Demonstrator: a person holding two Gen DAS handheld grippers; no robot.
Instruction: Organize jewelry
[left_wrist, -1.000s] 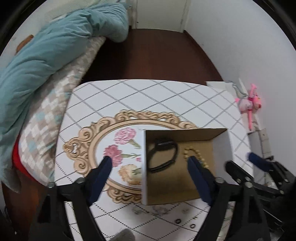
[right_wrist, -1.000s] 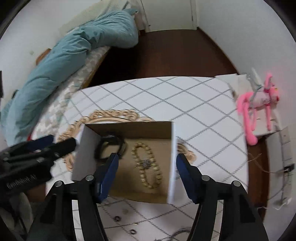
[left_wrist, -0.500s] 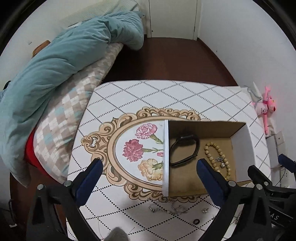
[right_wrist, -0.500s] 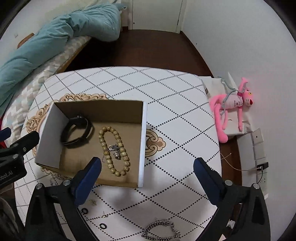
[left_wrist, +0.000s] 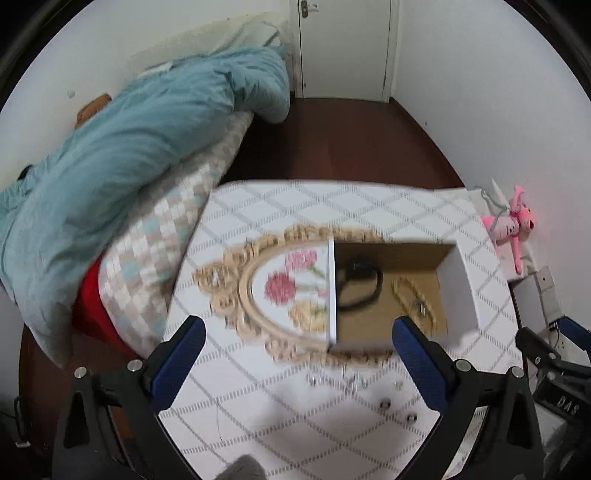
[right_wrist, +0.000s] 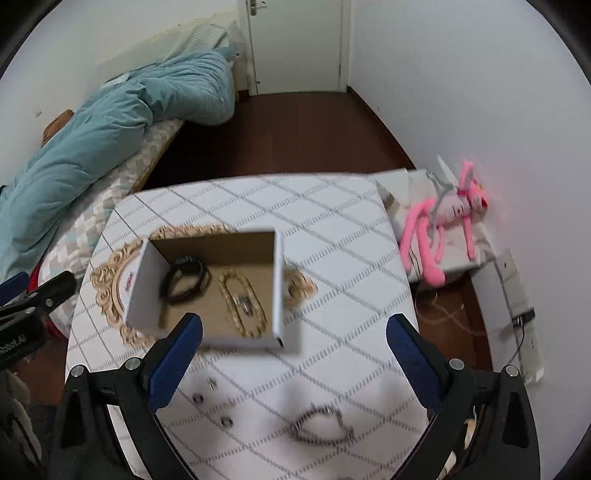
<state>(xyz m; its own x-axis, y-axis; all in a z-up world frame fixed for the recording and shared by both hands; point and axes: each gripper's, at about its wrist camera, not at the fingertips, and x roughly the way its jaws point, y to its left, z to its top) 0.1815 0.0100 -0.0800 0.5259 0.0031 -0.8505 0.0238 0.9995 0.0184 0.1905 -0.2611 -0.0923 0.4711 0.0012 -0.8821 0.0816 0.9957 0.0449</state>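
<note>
While both grippers hang wide open and empty above the bench (right_wrist: 332, 229), nothing gripped. Largest first: beyond the jaws and off to the left, a bed (left_wrist: 177, 229) under a teal duvet (left_wrist: 129, 147), well apart from the work. Below and ahead of both pairs of jaws, the bench under a white diamond-pattern cloth with a gilt-framed flower print (left_wrist: 280, 288).

On the bench, ahead of the left gripper (left_wrist: 299, 347) and slightly right of its centre, an open cardboard box (left_wrist: 458, 288), white outside and brown inside; seen from the right gripper (right_wrist: 295, 343), just beyond the left jaw. Probably parked mid-bench so either side can drop pieces in from above.

Inside the box, a black strap (right_wrist: 184, 282) at the left and a loop of tan beads (right_wrist: 242, 306) beside it, something small and silvery lying within the loop. Already sorted, by the look of it.

Still loose on the cloth, nearer than the box: a silver chain (right_wrist: 321, 430) between the right jaws, and small dark rings (right_wrist: 212, 404) close to the left jaw of that pair. Likely next for collection; small and flat, so easy to miss or push aside.

Far right, past the bench edge, a pink soft toy (right_wrist: 443, 225).

Writing: "Robot.AI", partly cut off, on the left gripper's body in the right view; "DAS"-like letters, blurred, on the right gripper's body in the left view.
</note>
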